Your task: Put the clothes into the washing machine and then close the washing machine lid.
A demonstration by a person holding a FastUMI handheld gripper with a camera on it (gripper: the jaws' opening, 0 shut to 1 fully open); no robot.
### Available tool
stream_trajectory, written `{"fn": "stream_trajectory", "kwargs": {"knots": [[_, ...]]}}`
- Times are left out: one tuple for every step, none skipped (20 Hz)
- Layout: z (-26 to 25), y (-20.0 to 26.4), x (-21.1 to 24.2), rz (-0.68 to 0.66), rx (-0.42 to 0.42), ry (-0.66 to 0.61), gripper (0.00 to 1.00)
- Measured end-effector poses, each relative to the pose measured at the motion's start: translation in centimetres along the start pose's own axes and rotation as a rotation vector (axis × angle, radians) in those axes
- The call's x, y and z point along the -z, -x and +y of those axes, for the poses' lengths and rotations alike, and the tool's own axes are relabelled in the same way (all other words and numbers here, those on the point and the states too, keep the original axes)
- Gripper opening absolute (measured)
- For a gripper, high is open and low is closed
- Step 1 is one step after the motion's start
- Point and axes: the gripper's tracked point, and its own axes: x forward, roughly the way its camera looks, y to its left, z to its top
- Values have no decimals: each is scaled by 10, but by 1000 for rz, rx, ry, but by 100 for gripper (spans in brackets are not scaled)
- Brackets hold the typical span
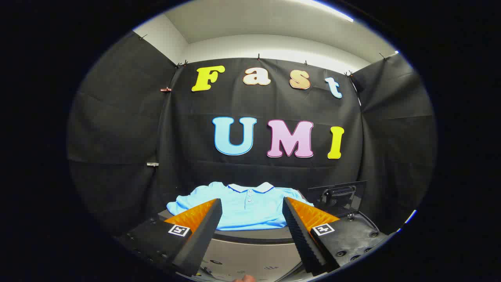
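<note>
A light blue polo shirt (246,207) with a white collar lies flat on a dark tabletop (250,235), just ahead of my fingers. My gripper (252,229) is open, its two fingers spread wide, and the shirt shows through the gap between them. Nothing is held. To the right of the shirt, beyond the right finger, stands a black box-like machine with a raised black lid (338,194); I take it for the washing machine, and its opening is hidden.
The table's front edge (250,239) runs below the shirt, with a pale panel under it. Black cloth walls close the booth behind and on both sides. A fingertip of a person's hand (245,278) peeks in below the fingers.
</note>
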Motion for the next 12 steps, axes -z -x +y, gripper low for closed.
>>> {"fn": "stream_trajectory", "kwargs": {"knots": [[0,0,0,2,1,-5,97],[1,1,1,0,1,-12,97],[1,1,0,-2,1,-15,97],[1,0,1,-2,3,-10,97],[-1,0,2,1,8,-5,97],[-1,-1,4,3,12,-2,97],[-2,-2,5,7,16,-4,97],[-3,-3,7,10,22,-6,97],[-3,-3,7,14,24,-11,97],[-2,-4,7,17,25,-16,97],[-3,-5,7,18,29,-19,97],[-5,-6,7,18,33,-19,97]]}}
